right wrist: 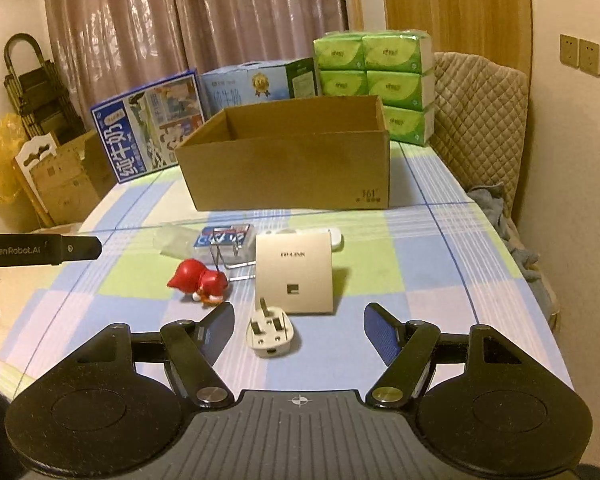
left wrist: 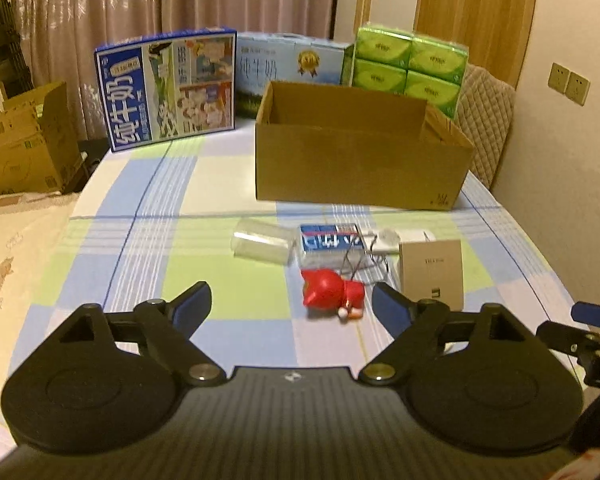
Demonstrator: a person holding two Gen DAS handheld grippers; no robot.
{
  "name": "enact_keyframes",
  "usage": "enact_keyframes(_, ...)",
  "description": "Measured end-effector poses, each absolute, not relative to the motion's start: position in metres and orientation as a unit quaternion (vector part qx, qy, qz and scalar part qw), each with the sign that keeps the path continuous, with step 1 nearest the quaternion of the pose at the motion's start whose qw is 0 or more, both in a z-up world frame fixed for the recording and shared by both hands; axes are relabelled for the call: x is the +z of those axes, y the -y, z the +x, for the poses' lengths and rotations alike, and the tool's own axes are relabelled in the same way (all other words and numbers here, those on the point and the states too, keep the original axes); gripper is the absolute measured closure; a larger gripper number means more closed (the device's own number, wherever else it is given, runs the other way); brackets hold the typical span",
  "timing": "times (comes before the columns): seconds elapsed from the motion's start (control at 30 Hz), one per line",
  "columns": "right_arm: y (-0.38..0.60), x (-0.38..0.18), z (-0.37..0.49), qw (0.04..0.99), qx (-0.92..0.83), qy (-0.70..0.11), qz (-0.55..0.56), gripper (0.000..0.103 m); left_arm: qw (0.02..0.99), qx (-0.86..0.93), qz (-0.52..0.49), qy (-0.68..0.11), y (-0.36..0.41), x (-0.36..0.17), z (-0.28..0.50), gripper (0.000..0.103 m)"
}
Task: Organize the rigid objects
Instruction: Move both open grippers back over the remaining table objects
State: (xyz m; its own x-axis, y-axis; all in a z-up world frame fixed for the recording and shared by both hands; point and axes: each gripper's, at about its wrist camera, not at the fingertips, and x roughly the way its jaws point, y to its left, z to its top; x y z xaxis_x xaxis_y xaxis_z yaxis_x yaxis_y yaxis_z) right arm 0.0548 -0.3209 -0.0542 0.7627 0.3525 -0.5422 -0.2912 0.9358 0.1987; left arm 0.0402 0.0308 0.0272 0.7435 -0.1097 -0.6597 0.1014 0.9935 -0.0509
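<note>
Two grippers, left [left wrist: 290,300] and right [right wrist: 299,324], hover spread and empty over the near table [right wrist: 400,264], the red toy [left wrist: 332,294], plug [right wrist: 269,334] and panel [right wrist: 294,276] lying before the far box [right wrist: 288,168].

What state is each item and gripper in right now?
Cardboard box: open, looks empty.
Red toy: lying on its side.
Clear cup: on its side.
Plug: prongs up.
Panel: flat, face up.
Left gripper: open, empty.
Right gripper: open, around the plug, not gripping.
</note>
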Motion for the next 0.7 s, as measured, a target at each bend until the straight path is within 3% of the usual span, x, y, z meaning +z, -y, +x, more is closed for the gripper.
enact_keyframes(0.1, 0.321, -0.055, 0.055, 0.937, 0.172, -0.3, 0.052, 0.034, 0.932, -0.05, -0.01, -0.359, -0.032, 0.026, 0.038, 0.01)
enact_keyframes(0.7, 0.314, -0.062, 0.062, 0.936, 0.165, -0.308, 0.047, 0.034, 0.924, -0.062, 0.005, -0.378, -0.03, 0.013, 0.047, 0.01)
